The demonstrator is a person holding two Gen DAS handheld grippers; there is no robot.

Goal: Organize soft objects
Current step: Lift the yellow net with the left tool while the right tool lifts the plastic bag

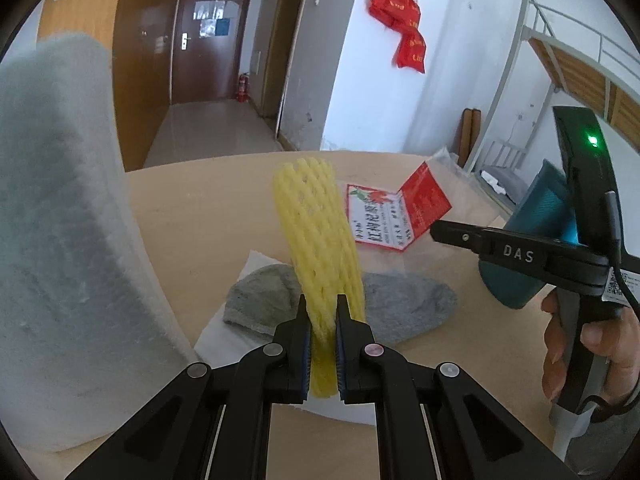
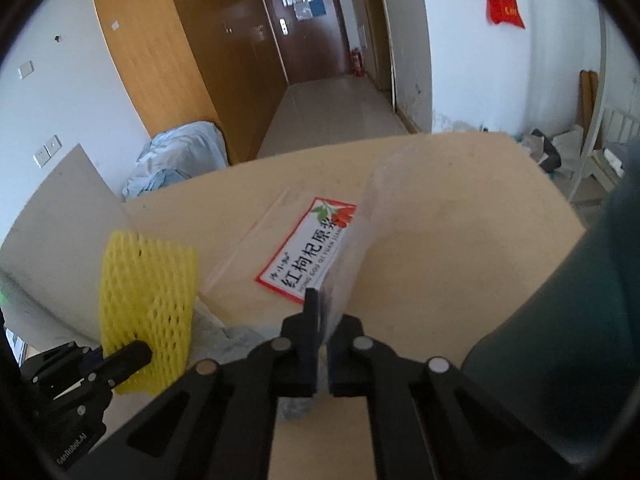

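Left tongs (image 1: 323, 320) clamped on the lower end of the yellow foam net sleeve (image 1: 316, 232), which stands up tilted above the bench (image 1: 208, 216). Landmark: the sleeve. Under and just behind it, two grey socks (image 1: 404, 308) lie on a white sheet (image 1: 224, 328), one showing on each side of the sleeve. Left of the sleeve, a big white foam block (image 1: 60, 220) stands close to the camera and blocks that side. Right of the sleeve, the clear plastic bag with red-and-white label (image 2: 316, 248) lies on the bench, one edge lifted. Right tongs (image 2: 322, 308) pinched narrow on that lifted bag edge; the film rises from between the pads. A teal cushion-like thing (image 1: 536, 224) sits beyond the right tongs, far right of the sleeve. A hand (image 1: 592, 336) grips the right handle. The bench's far edge, beyond the sleeve and bag, is bare; its right half behind the bag is open too.
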